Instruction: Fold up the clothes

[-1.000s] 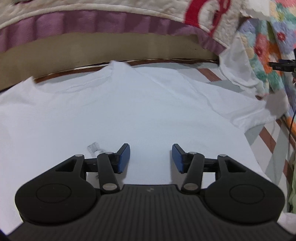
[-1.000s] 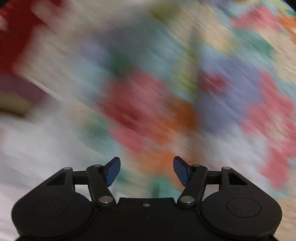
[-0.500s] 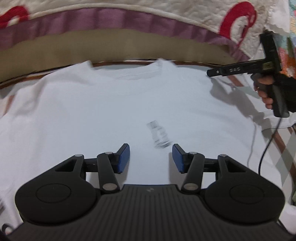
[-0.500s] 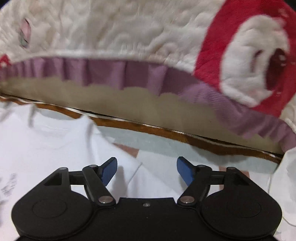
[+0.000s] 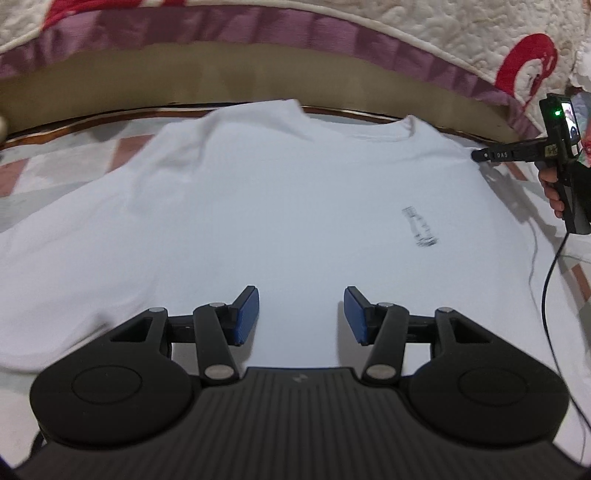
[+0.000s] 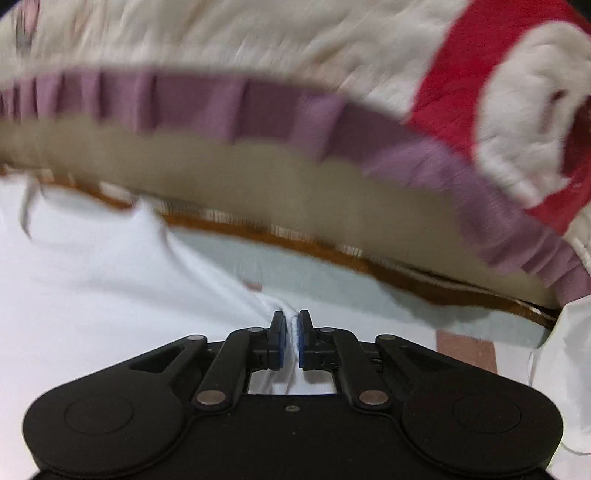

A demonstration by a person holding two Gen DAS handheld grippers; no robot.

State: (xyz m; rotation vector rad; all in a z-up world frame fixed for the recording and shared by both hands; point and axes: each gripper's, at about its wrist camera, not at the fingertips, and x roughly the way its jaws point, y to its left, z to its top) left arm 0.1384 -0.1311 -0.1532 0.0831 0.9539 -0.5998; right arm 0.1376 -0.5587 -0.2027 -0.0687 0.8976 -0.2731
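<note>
A white T-shirt [image 5: 280, 206] lies spread flat on the bed, collar toward the far edge, with a small grey print [image 5: 419, 226] on the chest. My left gripper [image 5: 301, 317] is open and empty, low over the shirt's middle. My right gripper [image 6: 291, 334] is shut on the shirt's right shoulder fabric [image 6: 122, 277]; white cloth is pinched between its blue pads. It also shows in the left wrist view [image 5: 480, 155] at the shirt's far right shoulder.
A quilted cream, red and purple cover [image 5: 332, 33] and a tan band [image 5: 184, 74] rise behind the shirt. A striped sheet [image 5: 55, 162] lies under it. Another white cloth [image 6: 554, 369] lies right. A black cable [image 5: 546, 295] trails down the right side.
My right gripper came down onto the shirt's right shoulder and shut on the fabric. My left gripper shifted left, so the print now sits further right.
</note>
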